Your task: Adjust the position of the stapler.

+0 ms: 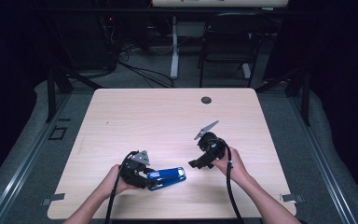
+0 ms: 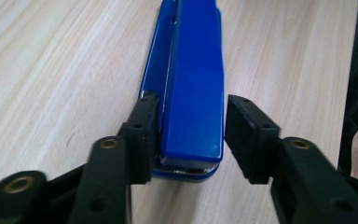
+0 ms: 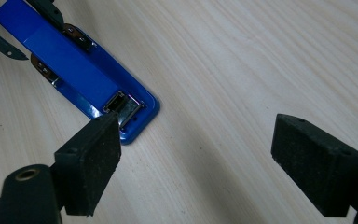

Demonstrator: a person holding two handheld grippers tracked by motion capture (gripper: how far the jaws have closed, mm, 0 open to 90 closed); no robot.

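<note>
Down near the table's front edge, the left gripper [image 1: 142,173] straddles the rear end of a blue stapler [image 1: 168,178]. Seen through the left gripper view, its jaws stand one on each side of the stapler [image 2: 191,93]: the pad on the left of that view lies against the stapler's side or just off it, while the pad on the right stands clear of it with a sliver of table showing between. So the jaws are parted, not clamped, with the stapler between them. The person's left hand [image 1: 114,182] wraps the gripper body, and a cable trails back off the table edge.

The stapler lies flat on the light wooden table [image 1: 168,116]. Its long axis runs straight away from the left gripper, and in the high view it runs across the table, slightly tilted, with its front end pointing toward the right gripper [image 1: 196,163]. In the right gripper view the metal mouth at the front of the stapler [image 3: 81,79] faces that camera.

The right gripper sits near the stapler's front end but apart from it, its jaws spread wide over bare wood with nothing between them. The right hand [image 1: 230,165] holds it from behind.
</note>
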